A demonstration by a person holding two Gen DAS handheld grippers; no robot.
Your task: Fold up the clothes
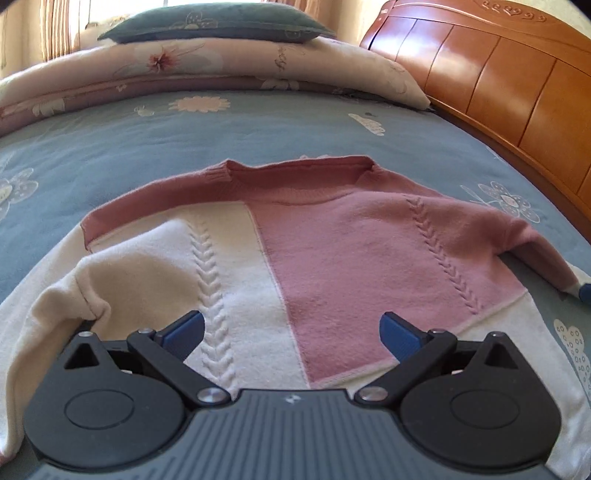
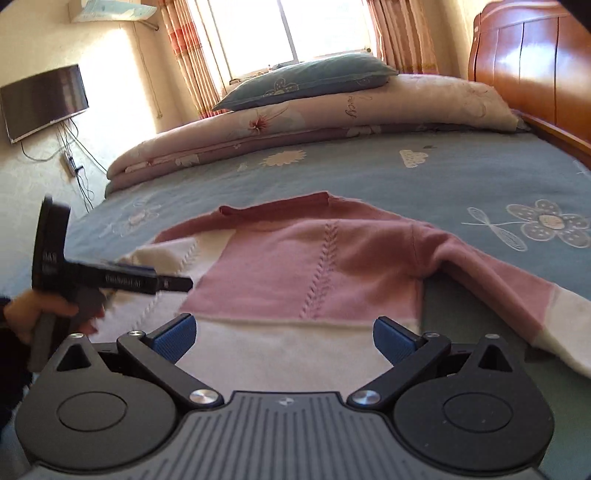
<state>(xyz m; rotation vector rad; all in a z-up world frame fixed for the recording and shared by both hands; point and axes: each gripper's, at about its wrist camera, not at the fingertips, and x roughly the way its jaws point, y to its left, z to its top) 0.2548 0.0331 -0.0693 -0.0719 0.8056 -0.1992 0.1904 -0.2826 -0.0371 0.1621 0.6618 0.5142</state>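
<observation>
A pink and cream knit sweater (image 1: 332, 251) (image 2: 295, 266) lies flat on the blue bed sheet, collar away from me. Its cream left sleeve (image 1: 48, 295) trails off to the lower left. The pink right sleeve (image 2: 498, 284) with a cream cuff runs out to the right. My left gripper (image 1: 291, 332) hangs open over the sweater's lower hem, nothing between its blue pads. My right gripper (image 2: 284, 338) is open too, just above the cream hem band. In the right wrist view the left gripper (image 2: 110, 280) shows from the side, held by a hand (image 2: 33, 314).
A folded floral quilt (image 1: 221, 74) (image 2: 314, 114) with a blue pillow (image 1: 218, 22) (image 2: 306, 79) on top lies at the far side of the bed. A wooden headboard (image 1: 498, 74) (image 2: 535, 66) rises on the right. A wall television (image 2: 44, 101) hangs at the left.
</observation>
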